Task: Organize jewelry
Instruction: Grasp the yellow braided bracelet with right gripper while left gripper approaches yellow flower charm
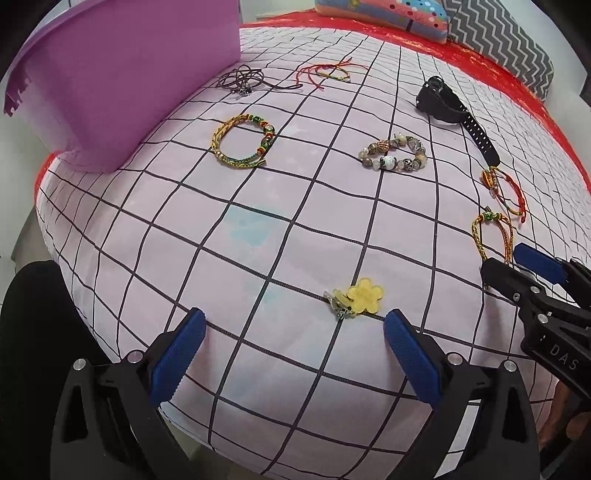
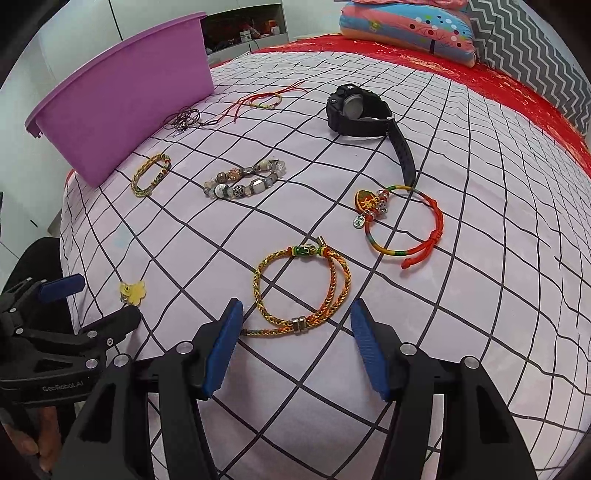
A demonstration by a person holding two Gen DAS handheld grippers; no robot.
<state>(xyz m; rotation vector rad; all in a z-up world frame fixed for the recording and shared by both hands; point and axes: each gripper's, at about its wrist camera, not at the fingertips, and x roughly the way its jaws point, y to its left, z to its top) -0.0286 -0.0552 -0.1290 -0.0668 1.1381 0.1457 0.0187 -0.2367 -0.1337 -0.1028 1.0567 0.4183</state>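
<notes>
Jewelry lies spread on a pink checked bedsheet (image 1: 258,258). My left gripper (image 1: 293,332) is open and empty, just short of a yellow flower charm (image 1: 360,300), which also shows in the right wrist view (image 2: 133,291). My right gripper (image 2: 295,325) is open, its fingers on either side of a yellow braided bracelet (image 2: 303,291). Farther off lie a red cord bracelet with charms (image 2: 402,221), a black watch (image 2: 364,110), a beaded bracelet (image 2: 243,181), another braided bracelet (image 1: 242,142), a dark cord necklace (image 1: 243,79) and a thin red string bracelet (image 1: 328,72).
A purple plastic tub (image 1: 122,74) stands at the far left of the bed; it also shows in the right wrist view (image 2: 125,96). Patterned pillows (image 2: 406,26) lie on a red blanket (image 2: 498,85) at the back. The bed's near edge drops off just below the grippers.
</notes>
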